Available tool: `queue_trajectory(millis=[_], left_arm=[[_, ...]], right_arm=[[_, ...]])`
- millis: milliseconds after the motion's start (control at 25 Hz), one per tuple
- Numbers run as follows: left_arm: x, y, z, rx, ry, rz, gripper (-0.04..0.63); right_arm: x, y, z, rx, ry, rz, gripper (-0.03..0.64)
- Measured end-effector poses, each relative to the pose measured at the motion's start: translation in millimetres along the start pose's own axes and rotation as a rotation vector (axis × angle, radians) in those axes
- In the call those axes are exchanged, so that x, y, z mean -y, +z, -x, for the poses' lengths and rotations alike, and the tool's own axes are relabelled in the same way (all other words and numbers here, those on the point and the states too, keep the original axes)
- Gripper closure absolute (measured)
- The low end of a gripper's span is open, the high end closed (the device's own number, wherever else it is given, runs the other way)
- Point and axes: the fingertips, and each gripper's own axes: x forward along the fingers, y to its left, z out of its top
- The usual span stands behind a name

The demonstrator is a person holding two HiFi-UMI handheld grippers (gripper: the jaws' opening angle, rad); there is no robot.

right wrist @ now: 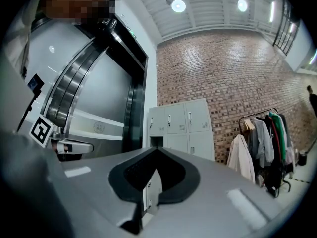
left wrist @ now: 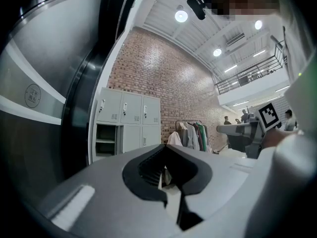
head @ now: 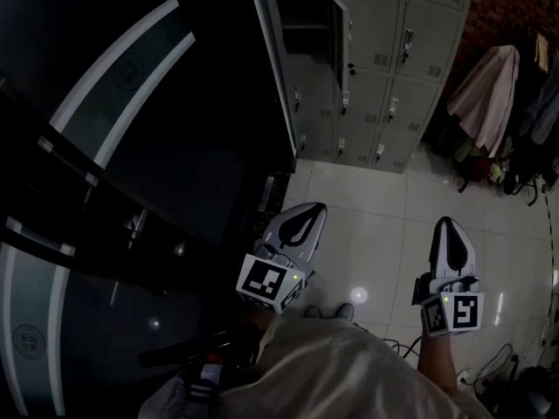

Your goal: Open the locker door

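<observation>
A bank of grey lockers [head: 376, 68] stands against the brick wall, well ahead of both grippers. One upper-left compartment [head: 301, 20] is open, its door [head: 336, 24] swung out; the other doors are closed. My left gripper [head: 310, 209] and right gripper [head: 447, 223] hang side by side over the tiled floor, both shut with nothing between their fingers. In the left gripper view the shut gripper [left wrist: 166, 148] points at the lockers [left wrist: 129, 118]. In the right gripper view the shut gripper [right wrist: 157, 150] also faces the lockers [right wrist: 181, 125].
A large dark metal door with curved stripes [head: 131, 147] fills the left side. Garments hang on a rack [head: 489, 94] to the right of the lockers. Cables [head: 493, 360] lie on the floor at the lower right. People [left wrist: 245, 115] stand far off.
</observation>
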Motion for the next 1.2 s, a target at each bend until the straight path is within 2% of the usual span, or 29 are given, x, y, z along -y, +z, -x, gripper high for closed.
queue_trajectory(millis=[360, 1200], left_arm=[[-17.7, -1.8, 9.0, 0.017, 0.004, 0.013, 0.534], [-26.0, -10.7, 20.2, 0.01, 0.018, 0.018, 0.534]], right_arm=[[-18.0, -3.1, -9.6, 0.004, 0.01, 0.009, 0.617], [-30.7, -15.8, -15.7, -0.008, 0.027, -0.002, 0.617]])
